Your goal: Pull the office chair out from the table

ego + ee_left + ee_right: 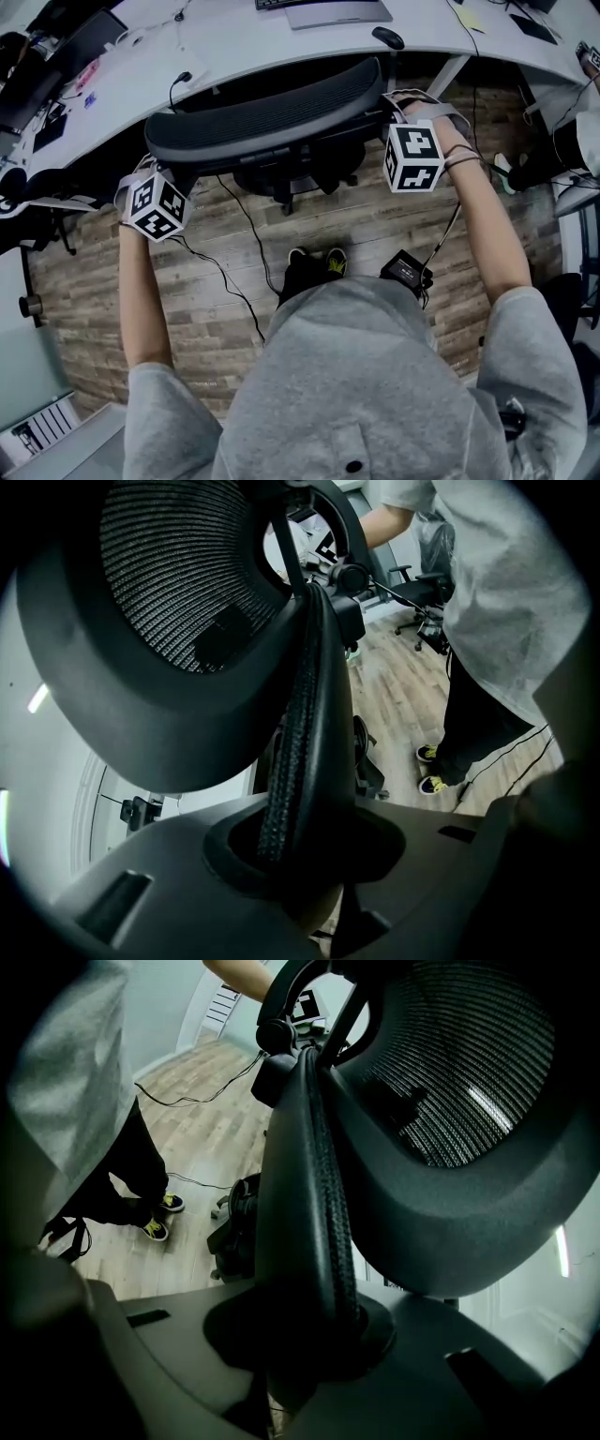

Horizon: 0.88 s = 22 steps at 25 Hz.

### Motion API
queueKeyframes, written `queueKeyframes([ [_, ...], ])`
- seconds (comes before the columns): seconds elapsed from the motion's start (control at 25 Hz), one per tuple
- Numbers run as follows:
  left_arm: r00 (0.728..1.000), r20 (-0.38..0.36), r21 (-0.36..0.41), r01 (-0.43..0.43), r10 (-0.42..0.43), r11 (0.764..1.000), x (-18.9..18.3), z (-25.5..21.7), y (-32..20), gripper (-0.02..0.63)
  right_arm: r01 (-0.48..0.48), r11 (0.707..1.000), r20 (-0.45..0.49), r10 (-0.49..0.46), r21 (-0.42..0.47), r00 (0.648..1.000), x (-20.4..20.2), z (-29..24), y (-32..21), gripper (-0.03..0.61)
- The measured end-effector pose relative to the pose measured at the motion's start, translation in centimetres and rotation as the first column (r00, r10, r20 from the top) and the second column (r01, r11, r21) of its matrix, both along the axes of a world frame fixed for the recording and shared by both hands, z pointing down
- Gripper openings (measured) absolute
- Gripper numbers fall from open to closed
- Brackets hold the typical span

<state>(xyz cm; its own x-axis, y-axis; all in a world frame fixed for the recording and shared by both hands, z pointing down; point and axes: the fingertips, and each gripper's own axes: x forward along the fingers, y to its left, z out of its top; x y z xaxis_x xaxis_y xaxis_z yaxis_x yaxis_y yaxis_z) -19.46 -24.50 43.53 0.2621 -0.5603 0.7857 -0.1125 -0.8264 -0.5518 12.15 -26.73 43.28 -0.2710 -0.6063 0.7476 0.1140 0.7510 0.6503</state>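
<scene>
Office chair of black mesh and plastic [272,122] stands close against the curved white table [234,56]. The left hand-held gripper [300,850] is clenched on one side rim of the backrest and the right hand-held gripper [314,1335] on the other. The backrest spans between them, over the wood-plank floor [375,225].

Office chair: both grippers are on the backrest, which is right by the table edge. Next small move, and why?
Probably draw both grippers straight back toward the body, evenly. The left gripper and right gripper each clamp a side edge of the office chair backrest, and the chair sits tucked against the table, so an even pull should roll it out without twisting.
</scene>
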Motion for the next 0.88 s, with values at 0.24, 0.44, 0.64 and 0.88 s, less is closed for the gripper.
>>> queueKeyframes([
  [0.24, 1.000, -0.001, -0.004, -0.015, 0.015, 1.000, 0.0, -0.1, 1.9, 0.123, -0.015, 1.000, 0.003, 0.015, 0.000, 1.000, 0.0, -0.2, 2.4, 0.080],
  [0.44, 1.000, -0.007, 0.006, -0.026, 0.026, 1.000, 0.0, -0.3, 4.1, 0.123, -0.025, 1.000, 0.001, 0.025, 0.004, 1.000, -0.1, -0.3, 4.9, 0.080],
  [0.64, 0.999, -0.007, 0.003, -0.034, 0.034, 0.999, 0.1, -0.3, 6.8, 0.123, -0.033, 0.999, 0.003, 0.033, 0.001, 0.999, 0.1, -0.2, 7.8, 0.081],
  [0.88, 0.999, -0.008, -0.001, -0.046, 0.046, 0.999, 0.4, -0.4, 9.9, 0.123, -0.042, 0.999, 0.002, 0.042, -0.005, 0.999, 0.4, -0.4, 11.3, 0.080],
])
